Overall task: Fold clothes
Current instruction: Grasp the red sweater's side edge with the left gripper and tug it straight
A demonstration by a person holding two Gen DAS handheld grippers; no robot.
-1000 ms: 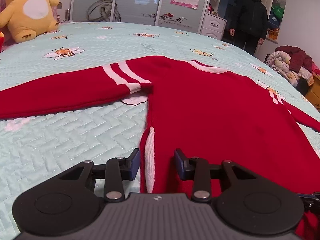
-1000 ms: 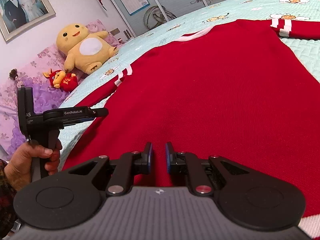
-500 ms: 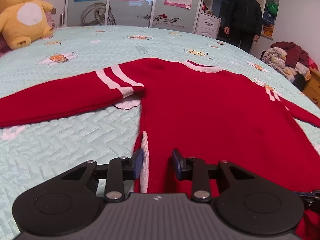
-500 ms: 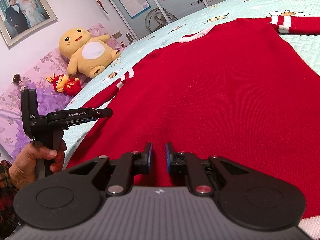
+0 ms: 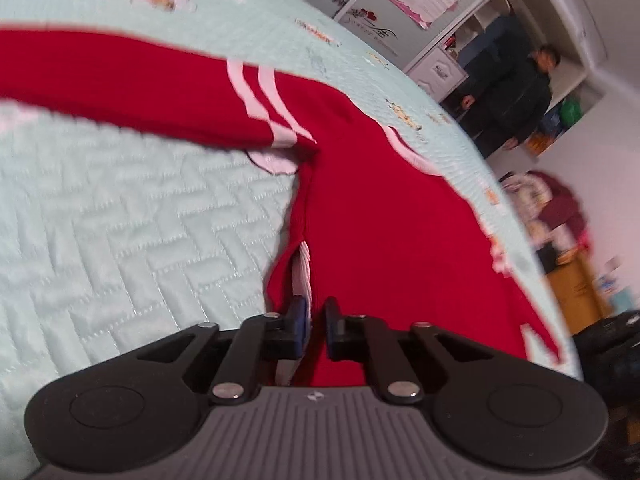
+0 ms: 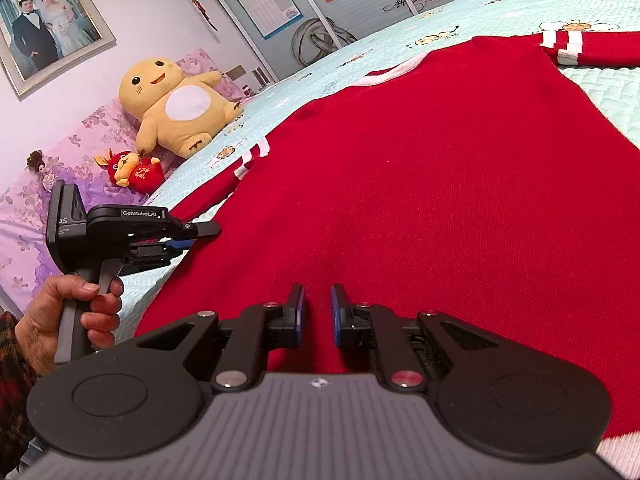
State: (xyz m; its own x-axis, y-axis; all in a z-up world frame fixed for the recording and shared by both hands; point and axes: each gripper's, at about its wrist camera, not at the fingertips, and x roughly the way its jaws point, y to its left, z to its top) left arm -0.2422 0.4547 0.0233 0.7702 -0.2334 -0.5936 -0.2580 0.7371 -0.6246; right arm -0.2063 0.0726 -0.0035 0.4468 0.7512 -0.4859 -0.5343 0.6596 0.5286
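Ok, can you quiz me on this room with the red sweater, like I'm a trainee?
1. True or false: the sweater is blue.
2. What sits by the pillows? A) a yellow plush toy B) a football C) a lamp
3. What is the sweater spread out on?
Key: 1 false, it is red. 2 A. 3 the pale green quilted bedspread.
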